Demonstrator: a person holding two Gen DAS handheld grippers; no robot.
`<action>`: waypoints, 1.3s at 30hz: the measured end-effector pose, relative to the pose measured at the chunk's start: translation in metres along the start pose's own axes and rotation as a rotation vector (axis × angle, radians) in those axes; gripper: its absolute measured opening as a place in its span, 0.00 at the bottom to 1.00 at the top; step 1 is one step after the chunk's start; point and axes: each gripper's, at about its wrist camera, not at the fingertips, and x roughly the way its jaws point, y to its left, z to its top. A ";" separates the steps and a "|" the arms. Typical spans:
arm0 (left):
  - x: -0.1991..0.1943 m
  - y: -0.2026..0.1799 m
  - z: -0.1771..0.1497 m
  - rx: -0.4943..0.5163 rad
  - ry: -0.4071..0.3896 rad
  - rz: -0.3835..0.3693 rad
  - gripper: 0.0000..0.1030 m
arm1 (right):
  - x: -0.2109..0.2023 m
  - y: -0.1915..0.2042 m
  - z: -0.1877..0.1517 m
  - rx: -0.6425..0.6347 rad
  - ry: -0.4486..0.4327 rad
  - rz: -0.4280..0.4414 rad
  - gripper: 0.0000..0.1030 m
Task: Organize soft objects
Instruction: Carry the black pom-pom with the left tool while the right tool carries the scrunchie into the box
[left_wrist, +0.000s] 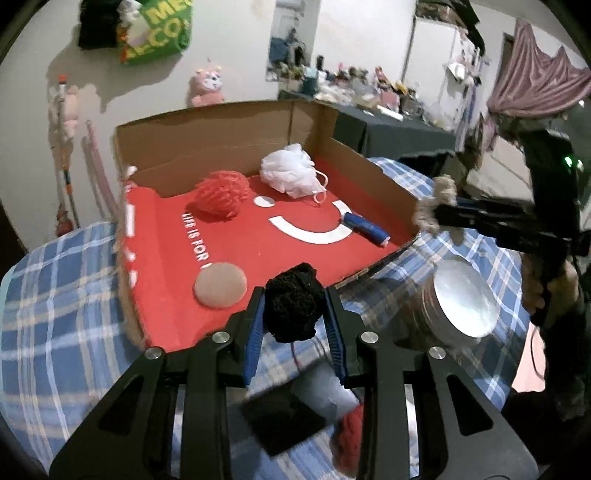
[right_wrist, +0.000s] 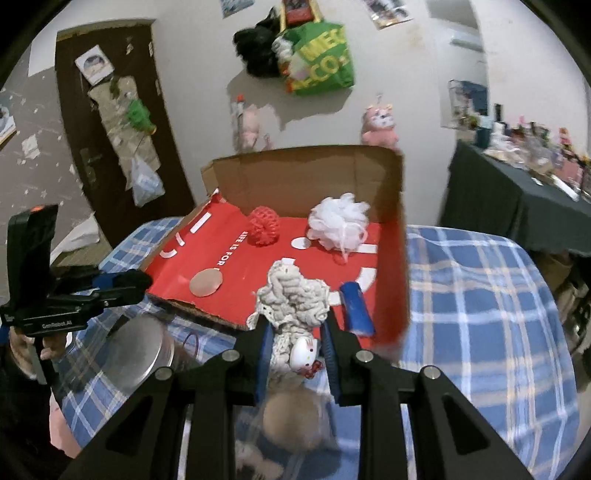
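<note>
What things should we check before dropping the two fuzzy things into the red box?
1. Left gripper has its item: ok, its fingers are shut on the black knit ball.
2. Right gripper has its item: ok, it is shut on the beige crochet piece with the white cat charm.
3. Box open: ok, its flaps stand up.
4. Free landing spot: ok, red floor shows between the tan round pad and the blue roll.
5. Items already inside stay out of the way: ok, the red knit ball and white mesh puff sit near the back wall.
6. Black ball over the box: cannot tell, it hangs near the front edge.
</note>
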 end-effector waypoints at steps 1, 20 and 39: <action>0.006 -0.001 0.006 0.010 0.015 -0.008 0.28 | 0.009 -0.001 0.006 -0.013 0.023 0.017 0.26; 0.119 -0.008 0.053 0.147 0.300 -0.048 0.28 | 0.149 -0.007 0.041 -0.123 0.431 0.121 0.28; 0.143 -0.001 0.054 0.137 0.393 -0.050 0.28 | 0.171 -0.012 0.039 -0.129 0.503 0.111 0.35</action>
